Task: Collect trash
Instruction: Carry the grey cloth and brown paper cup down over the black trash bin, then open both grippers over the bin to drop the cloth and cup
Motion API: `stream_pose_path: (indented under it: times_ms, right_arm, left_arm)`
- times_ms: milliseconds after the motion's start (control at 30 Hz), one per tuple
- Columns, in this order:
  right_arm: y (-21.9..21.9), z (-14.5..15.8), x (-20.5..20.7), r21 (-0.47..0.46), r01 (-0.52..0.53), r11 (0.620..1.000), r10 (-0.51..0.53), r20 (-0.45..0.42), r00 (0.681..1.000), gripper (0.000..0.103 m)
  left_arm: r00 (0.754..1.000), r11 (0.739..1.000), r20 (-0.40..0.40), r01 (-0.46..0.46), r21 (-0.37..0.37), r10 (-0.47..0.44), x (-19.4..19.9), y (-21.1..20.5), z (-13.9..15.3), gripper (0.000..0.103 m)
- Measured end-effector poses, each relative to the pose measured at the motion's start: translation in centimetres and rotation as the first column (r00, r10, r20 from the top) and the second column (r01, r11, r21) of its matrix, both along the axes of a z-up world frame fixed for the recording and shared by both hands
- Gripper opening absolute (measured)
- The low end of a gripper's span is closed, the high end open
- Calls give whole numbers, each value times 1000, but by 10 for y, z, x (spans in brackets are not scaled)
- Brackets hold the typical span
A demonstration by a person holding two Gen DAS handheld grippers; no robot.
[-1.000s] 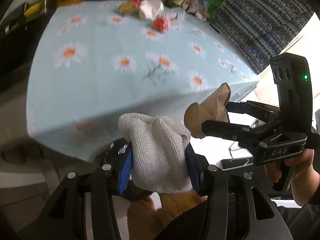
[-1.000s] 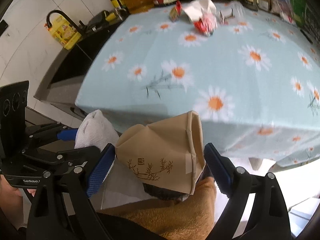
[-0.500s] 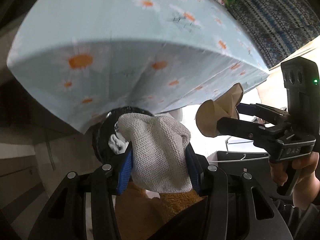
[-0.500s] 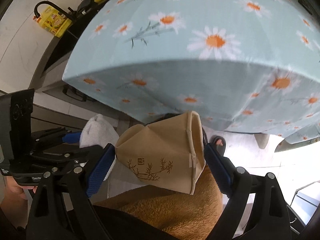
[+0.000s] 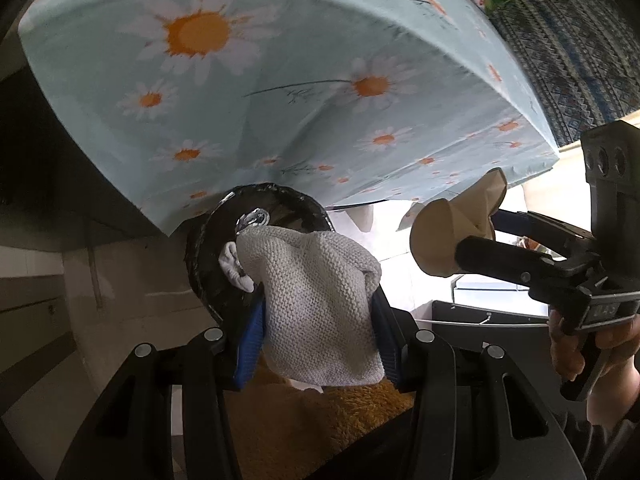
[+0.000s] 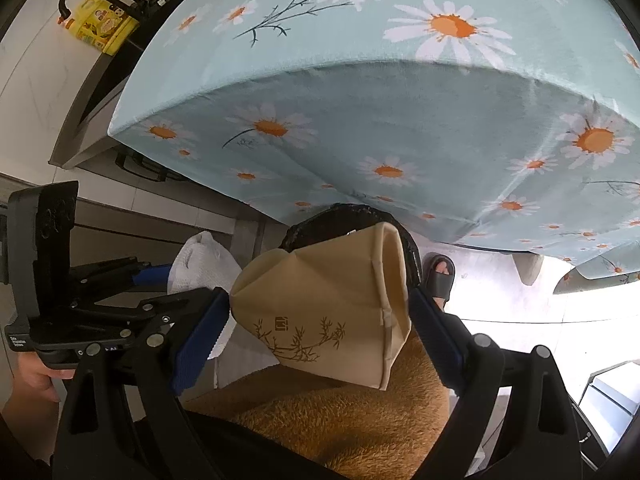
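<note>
Both hand-held grippers hung over a black-lined trash bin [image 5: 208, 248] that stood on the floor, partly tucked under the overhang of the daisy-print tablecloth [image 5: 280, 92] covering the counter. The left hand-held gripper [image 5: 316, 320] was clamped at a narrow setting on a crumpled white knitted cloth [image 5: 316, 300], its blue pads [image 5: 250, 344] pressing both sides; the cloth's upper end lay over the bin's rim. The right hand-held gripper [image 6: 320, 316] stood wide yet gripped a crushed tan paper cup [image 6: 332, 300] printed with a bamboo motif, held sideways with its mouth towards the bin. The likely hazards: the bin's opening was partly hidden by the hanging tablecloth, so an item released too far out might strike the rim or the cloth edge and fall to the floor; the two hand-held grippers were near each other and could collide; and the limp cloth might snag on a pad. A sandalled foot [image 6: 440, 276] stood just beside the bin.
</note>
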State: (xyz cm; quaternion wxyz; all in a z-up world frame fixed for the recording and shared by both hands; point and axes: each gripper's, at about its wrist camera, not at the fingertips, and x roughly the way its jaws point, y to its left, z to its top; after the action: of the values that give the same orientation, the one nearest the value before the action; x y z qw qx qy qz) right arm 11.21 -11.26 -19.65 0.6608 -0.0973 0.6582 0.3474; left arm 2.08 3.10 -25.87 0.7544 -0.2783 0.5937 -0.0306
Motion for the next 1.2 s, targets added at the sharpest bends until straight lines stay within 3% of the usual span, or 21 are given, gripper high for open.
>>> stream_pose_path:
  times_ms: [233, 333, 433, 500, 933, 1200]
  right_arm:
    - [6, -2, -2, 10, -13, 1000, 14, -16, 1000, 92]
    - [7, -3, 0, 9, -14, 1000, 14, -24, 1000, 93]
    - [5, -2, 3, 16, -6, 1000, 7, -36, 999, 96]
    - [4, -2, 3, 32, -5, 999, 7, -53, 999, 97]
    - [1, 0, 3, 43, 16, 999, -13, -64, 998, 98]
    - [-6, 11, 8, 45, 28, 999, -26, -42, 999, 98]
  left_arm:
    - [1000, 1000, -11, 4, 6, -4, 4, -4, -1, 48]
    - [999, 1000, -45, -14, 18, 15, 5, -2, -6, 63]
    - [997, 999, -67, -29, 14, 30, 5, 2, -10, 65]
    - [997, 999, -68, -34, 13, 35, 5, 3, -9, 73]
    - [996, 999, -67, -52, 8, 52, 7, 3, -8, 73]
    - [998, 998, -27, -54, 15, 55, 7, 5, 11, 73]
